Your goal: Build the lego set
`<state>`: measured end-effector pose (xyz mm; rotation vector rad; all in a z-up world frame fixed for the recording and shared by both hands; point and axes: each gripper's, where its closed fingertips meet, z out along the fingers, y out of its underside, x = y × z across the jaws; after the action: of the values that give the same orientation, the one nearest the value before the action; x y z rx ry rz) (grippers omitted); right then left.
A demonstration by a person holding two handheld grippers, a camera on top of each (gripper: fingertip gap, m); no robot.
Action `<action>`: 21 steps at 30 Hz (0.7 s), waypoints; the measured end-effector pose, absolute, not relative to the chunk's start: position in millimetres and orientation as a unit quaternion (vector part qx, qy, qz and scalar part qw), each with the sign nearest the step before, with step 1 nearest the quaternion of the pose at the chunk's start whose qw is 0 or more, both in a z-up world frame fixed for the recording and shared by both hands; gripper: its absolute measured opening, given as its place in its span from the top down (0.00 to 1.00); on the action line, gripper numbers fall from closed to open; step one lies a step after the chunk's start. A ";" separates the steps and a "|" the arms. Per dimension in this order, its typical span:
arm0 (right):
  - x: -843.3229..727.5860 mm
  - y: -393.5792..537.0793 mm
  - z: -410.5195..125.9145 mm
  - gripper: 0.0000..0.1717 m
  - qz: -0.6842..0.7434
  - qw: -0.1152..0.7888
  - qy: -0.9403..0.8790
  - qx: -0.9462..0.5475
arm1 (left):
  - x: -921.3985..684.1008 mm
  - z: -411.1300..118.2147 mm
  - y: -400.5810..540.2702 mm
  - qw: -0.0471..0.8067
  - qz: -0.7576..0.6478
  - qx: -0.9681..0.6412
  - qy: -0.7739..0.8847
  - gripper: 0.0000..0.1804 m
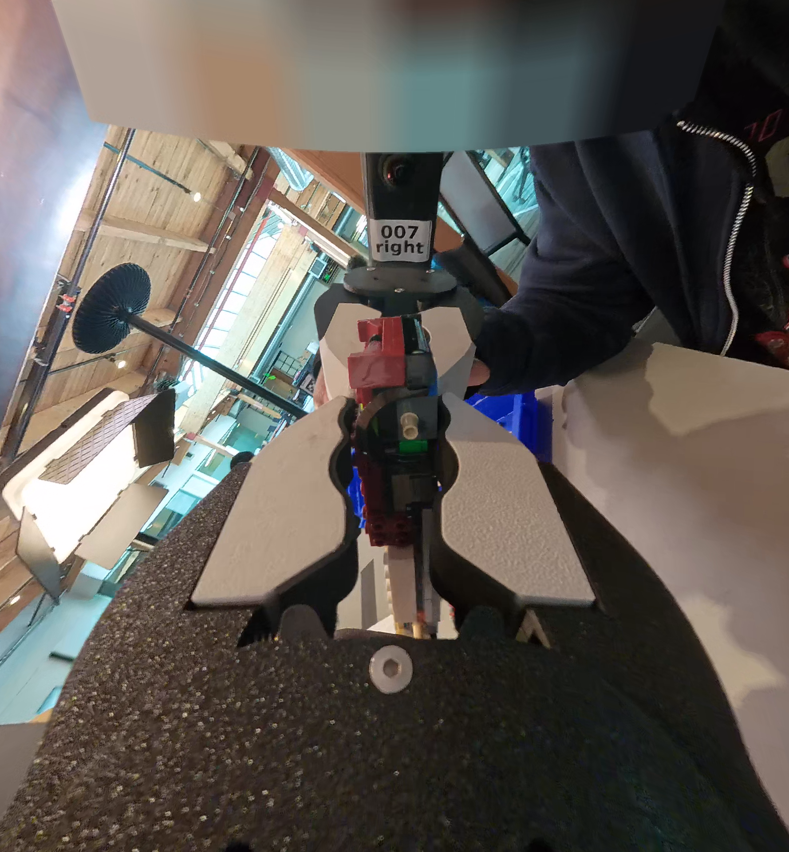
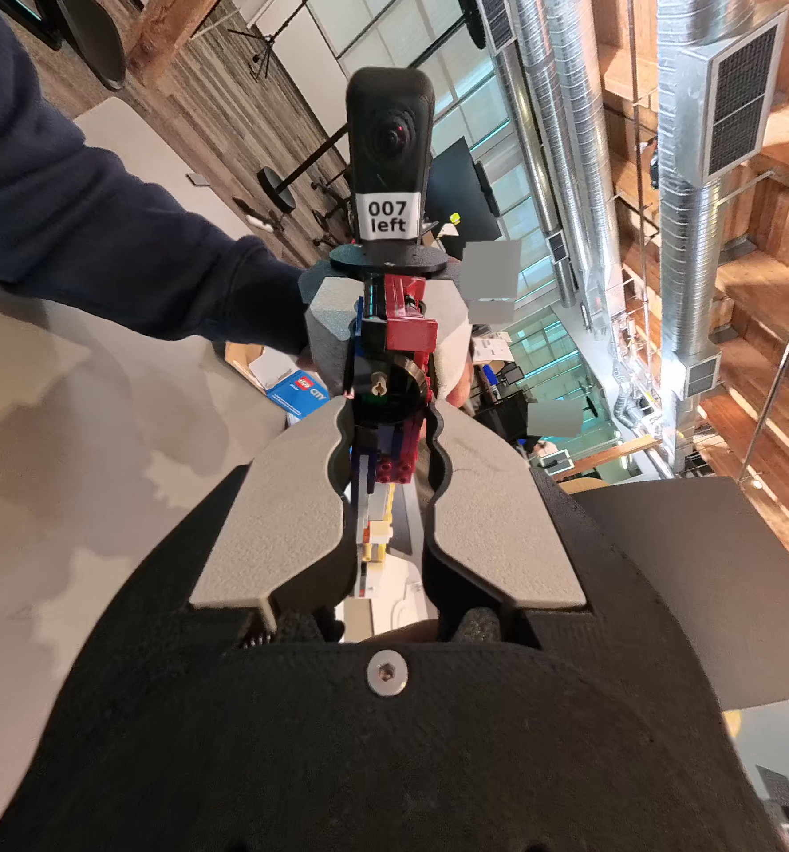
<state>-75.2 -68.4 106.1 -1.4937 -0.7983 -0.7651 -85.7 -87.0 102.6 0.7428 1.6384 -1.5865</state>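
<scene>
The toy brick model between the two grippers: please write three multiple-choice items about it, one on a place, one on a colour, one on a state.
1. Where is the toy brick model?
A. flat on the table
B. between the left gripper and the right gripper
C. inside a box

2. What colour is the small peg on the model's dark round part?
A. tan
B. orange
C. pink

3. How do the left gripper's fingers stand?
A. wide apart on nothing
B. closed on the model
C. out of view

Key: 1 B, both grippers' fingers flank it from opposite ends; 2 A, the peg looks pale tan; 3 B, both fingers press its sides.
</scene>
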 end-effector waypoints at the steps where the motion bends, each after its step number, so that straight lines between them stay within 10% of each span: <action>1: -74.6 -68.8 107.4 0.83 -0.335 0.599 -0.344 -0.640 | -84.4 103.8 -86.4 0.371 -0.613 0.284 0.637 0.82; 21: -77.5 -69.9 104.1 0.82 -0.312 0.612 -0.357 -0.633 | -83.6 100.5 -83.8 0.374 -0.590 0.287 0.655 0.82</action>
<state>-77.5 -69.9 104.1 -1.4595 -0.8244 -0.7189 -83.6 -83.8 100.5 0.7345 1.6783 -1.5105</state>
